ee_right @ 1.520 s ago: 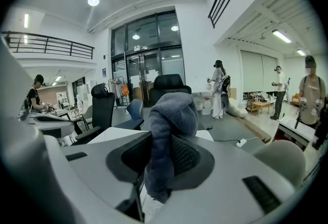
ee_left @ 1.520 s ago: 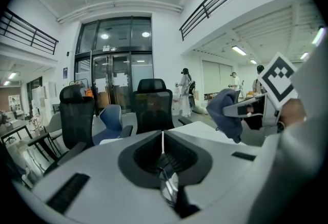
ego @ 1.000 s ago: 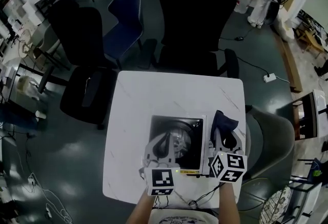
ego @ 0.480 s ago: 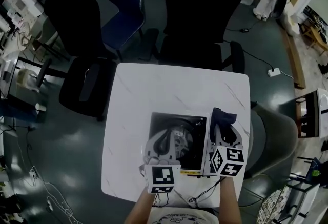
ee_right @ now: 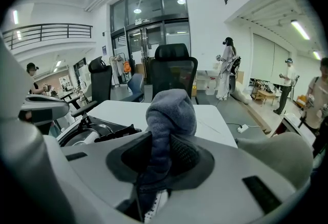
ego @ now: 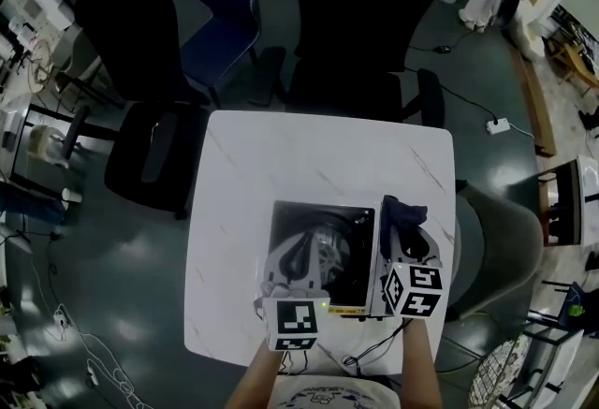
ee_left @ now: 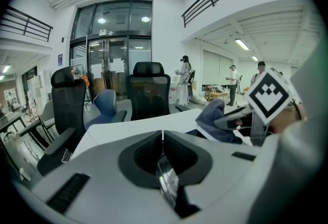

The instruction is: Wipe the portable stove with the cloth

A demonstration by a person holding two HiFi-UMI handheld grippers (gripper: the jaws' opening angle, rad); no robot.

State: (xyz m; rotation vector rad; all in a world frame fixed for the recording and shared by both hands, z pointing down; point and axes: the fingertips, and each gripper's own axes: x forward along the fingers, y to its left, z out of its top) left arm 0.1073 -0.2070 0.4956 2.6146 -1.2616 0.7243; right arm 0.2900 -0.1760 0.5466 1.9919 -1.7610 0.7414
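left gripper (ee_left: pixel 162 138): jaws shut tight, nothing in them, sitting over the portable stove (ego: pixel 356 276)
right gripper (ee_right: pixel 161 151): clamped on the cloth (ee_right: pixel 171 110), 3 o'clock of the stove
portable stove: near edge of the white table (ego: pixel 309 154)
black office chair (ego: pixel 360 14): 12 o'clock, past the table

Black office chairs (ego: pixel 360 23), dark floor (ego: pixel 122 304)
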